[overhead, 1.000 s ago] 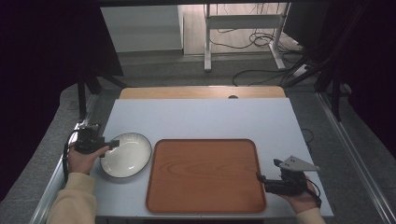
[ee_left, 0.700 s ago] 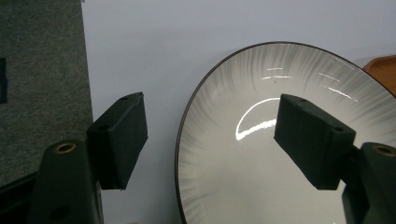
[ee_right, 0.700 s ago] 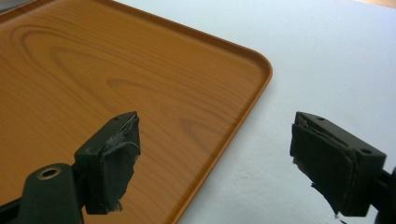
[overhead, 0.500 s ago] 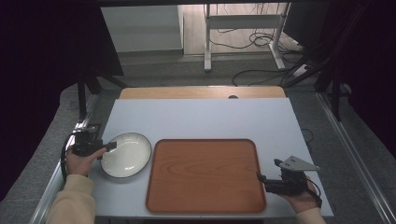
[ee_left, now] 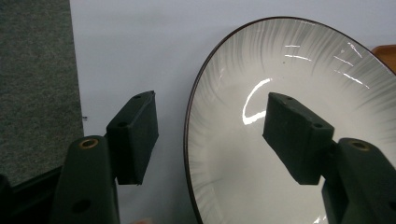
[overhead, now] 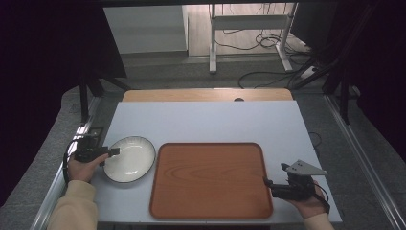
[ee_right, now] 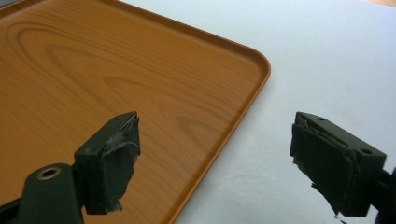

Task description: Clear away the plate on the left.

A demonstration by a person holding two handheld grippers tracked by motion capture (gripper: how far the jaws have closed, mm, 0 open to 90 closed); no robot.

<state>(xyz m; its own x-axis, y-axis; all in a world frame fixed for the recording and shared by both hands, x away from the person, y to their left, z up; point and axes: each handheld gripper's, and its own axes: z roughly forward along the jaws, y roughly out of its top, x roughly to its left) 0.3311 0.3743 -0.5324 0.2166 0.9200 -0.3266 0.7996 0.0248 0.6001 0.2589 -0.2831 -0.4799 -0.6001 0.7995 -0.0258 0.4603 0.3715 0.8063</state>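
- Table [overhead: 206, 120], pale blue-grey, takes up the middle of the high view, with a strip of bare wood along its far edge and grey floor on both sides.
- Tray [overhead: 210, 179], wood-grain brown with a raised lip and rounded corners, lies flat on the near half of the table; the right gripper view looks across one of its rounded corners [ee_right: 140, 93].
- Plate [overhead: 129, 158], white with a thin dark rim and faint grey streaks fanning out inside, sits on the table just beside the tray's left edge; from above I cannot tell whether rim and tray touch. In the left gripper view the plate [ee_left: 289, 112] gleams with light.
- Left hand [overhead: 84, 167], cream sleeve behind it, holds the left gripper [overhead: 113, 152] at the plate's left rim.
- Left gripper [ee_left: 210, 135] has its jaws wide apart, one over the bare table outside the rim, the other over the plate's inside, the rim running between them and not pinched.
- Right hand [overhead: 306, 201] holds the right gripper [overhead: 266, 182] low at the tray's right edge, near its front corner, with a grey three-cornered plate on top.
- Right gripper [ee_right: 215, 163] also stands with jaws well apart, one over the tray's wood, the other over the bare table, the tray's lip between them, nothing gripped.
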